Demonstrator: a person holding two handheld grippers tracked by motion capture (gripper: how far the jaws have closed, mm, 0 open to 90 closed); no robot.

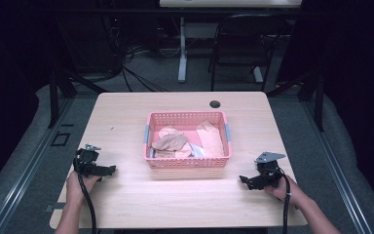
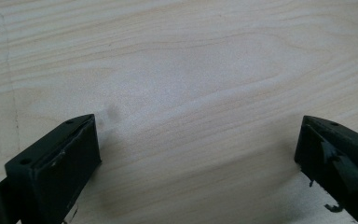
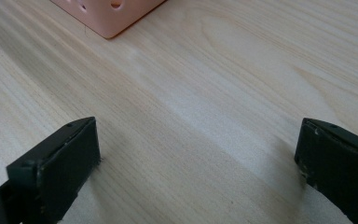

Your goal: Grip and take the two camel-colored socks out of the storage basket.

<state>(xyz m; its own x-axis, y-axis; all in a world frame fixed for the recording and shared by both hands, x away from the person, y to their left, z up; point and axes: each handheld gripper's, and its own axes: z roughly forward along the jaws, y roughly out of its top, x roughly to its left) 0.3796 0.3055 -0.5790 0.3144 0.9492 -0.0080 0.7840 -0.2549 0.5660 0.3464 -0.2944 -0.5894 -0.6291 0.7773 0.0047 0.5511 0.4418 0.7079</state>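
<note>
A pink perforated basket (image 1: 187,163) stands in the middle of the light wooden table (image 1: 121,122). Crumpled tan and beige cloths (image 1: 171,142) lie inside it, with a pale blue piece (image 1: 196,150) among them. My left gripper (image 1: 112,169) rests low over the table at the front left, held by a hand, jaws wide apart with nothing between them; its view has bare wood between the jaws (image 2: 198,135). My right gripper (image 1: 242,180) sits at the front right, open and empty (image 3: 198,140). A corner of the basket (image 3: 109,14) appears at the top of the right gripper view.
A dark cable hole (image 1: 215,104) sits in the table near its far edge. Behind the table are a black chair (image 1: 246,44), a white table leg (image 1: 182,48) and loose cables (image 1: 131,63) on the floor. Dark metal rails (image 1: 29,165) flank the table.
</note>
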